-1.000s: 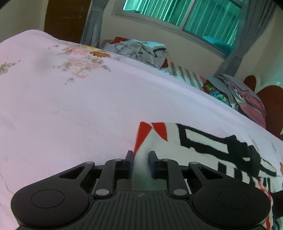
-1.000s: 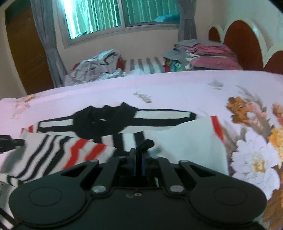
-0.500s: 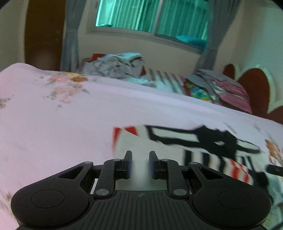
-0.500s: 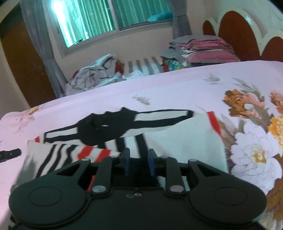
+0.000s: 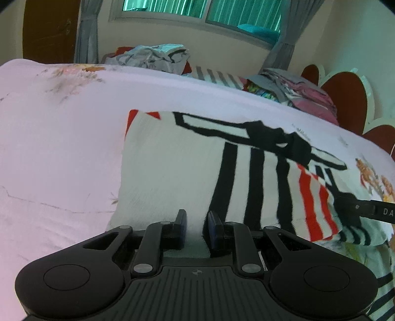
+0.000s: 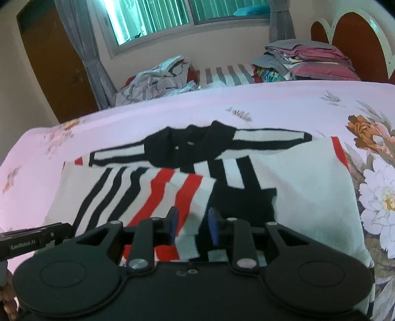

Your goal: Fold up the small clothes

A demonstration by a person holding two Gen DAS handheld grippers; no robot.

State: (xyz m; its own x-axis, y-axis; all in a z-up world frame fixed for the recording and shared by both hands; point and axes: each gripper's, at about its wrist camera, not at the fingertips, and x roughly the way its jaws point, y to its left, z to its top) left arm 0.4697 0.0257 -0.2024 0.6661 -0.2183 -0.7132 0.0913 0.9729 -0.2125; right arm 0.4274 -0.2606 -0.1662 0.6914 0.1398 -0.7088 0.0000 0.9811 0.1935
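A small white garment with black and red stripes and a black collar [image 5: 177, 168] lies flat on the pink floral bedsheet [image 5: 56, 138]. It also shows in the right wrist view [image 6: 308, 187]. A striped flap [image 6: 158, 187] is folded over its middle. My left gripper [image 5: 196, 223] is open over the garment's near white edge, holding nothing. My right gripper [image 6: 191, 226] is open just above the striped flap, holding nothing. The right gripper's finger [image 5: 358, 210] shows at the right of the left wrist view. The left gripper's finger [image 6: 37, 237] shows at the left of the right wrist view.
A crumpled grey clothes heap [image 6: 158, 79] and a striped cloth [image 6: 224, 74] lie beyond the bed's far edge. A stack of folded clothes [image 6: 306, 59] sits by the brown headboard [image 6: 355, 42]. A window [image 6: 172, 17] and a wooden door [image 6: 51, 64] are behind.
Both grippers have opened and let go of the garment. The lifted parts now lie folded on the garment, and both grippers have drawn back a little.
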